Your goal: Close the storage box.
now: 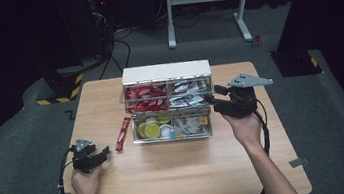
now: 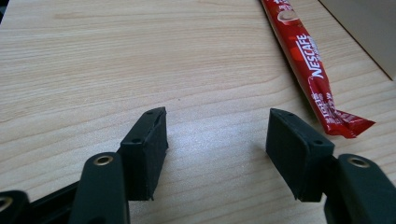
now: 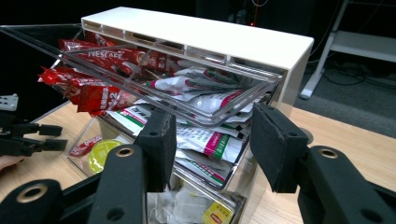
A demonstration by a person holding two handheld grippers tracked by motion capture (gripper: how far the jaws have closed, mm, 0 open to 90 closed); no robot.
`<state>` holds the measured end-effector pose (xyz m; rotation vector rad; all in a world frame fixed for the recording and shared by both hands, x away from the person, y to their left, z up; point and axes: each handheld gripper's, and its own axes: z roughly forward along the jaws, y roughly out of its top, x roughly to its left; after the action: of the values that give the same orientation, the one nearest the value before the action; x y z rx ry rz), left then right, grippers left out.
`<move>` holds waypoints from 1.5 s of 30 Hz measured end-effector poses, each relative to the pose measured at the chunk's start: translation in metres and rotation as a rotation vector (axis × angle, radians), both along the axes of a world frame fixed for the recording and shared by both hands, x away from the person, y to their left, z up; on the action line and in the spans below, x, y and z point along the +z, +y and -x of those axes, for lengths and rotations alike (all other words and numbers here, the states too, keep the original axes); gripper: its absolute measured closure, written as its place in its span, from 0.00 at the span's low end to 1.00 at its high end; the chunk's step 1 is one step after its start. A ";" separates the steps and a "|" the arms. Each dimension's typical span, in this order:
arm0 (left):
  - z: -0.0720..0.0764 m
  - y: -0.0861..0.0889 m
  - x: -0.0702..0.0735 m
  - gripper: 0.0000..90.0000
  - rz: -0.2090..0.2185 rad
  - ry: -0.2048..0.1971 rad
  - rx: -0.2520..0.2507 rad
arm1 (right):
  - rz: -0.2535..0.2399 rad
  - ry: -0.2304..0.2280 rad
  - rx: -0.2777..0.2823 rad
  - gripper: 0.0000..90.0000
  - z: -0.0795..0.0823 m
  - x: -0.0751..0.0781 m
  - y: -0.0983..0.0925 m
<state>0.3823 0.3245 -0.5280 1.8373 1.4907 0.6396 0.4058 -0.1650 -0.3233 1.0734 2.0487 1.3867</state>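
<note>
L tool (image 2: 217,133): jaws apart, empty; red sachet (image 2: 310,65) just ahead-right.
R tool (image 3: 212,149): open at clear drawer (image 3: 224,109).
Risk: sachets may be spilled if drawer is tipped.

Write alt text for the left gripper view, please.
Two black fingers stand apart over a bare wooden table, with nothing between them. A red Nescafe stick lies flat on the table at the upper right.

Bright surface, pitch-black room around it

Light comes from overhead, so the wooden surface (image 1: 180,171) glows while the background drops to near black. The jaws up close are soft and slightly blurred, with a faint sheen on the wood between them and glare on the clear drawer (image 3: 196,100).
</note>
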 end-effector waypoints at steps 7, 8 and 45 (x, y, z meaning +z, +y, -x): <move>0.000 0.000 0.000 0.42 0.002 0.000 -0.001 | 0.004 0.002 -0.006 0.56 0.001 -0.002 -0.002; 0.000 0.001 0.000 0.42 0.003 -0.001 -0.002 | 0.007 0.002 -0.007 0.56 0.002 -0.002 -0.002; 0.000 -0.003 0.000 0.41 -0.026 0.001 0.000 | -0.005 0.034 -0.008 0.54 0.002 -0.022 -0.013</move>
<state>0.3825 0.3214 -0.5282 1.8573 1.4893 0.6617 0.4040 -0.1780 -0.3457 1.1141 2.0634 1.3795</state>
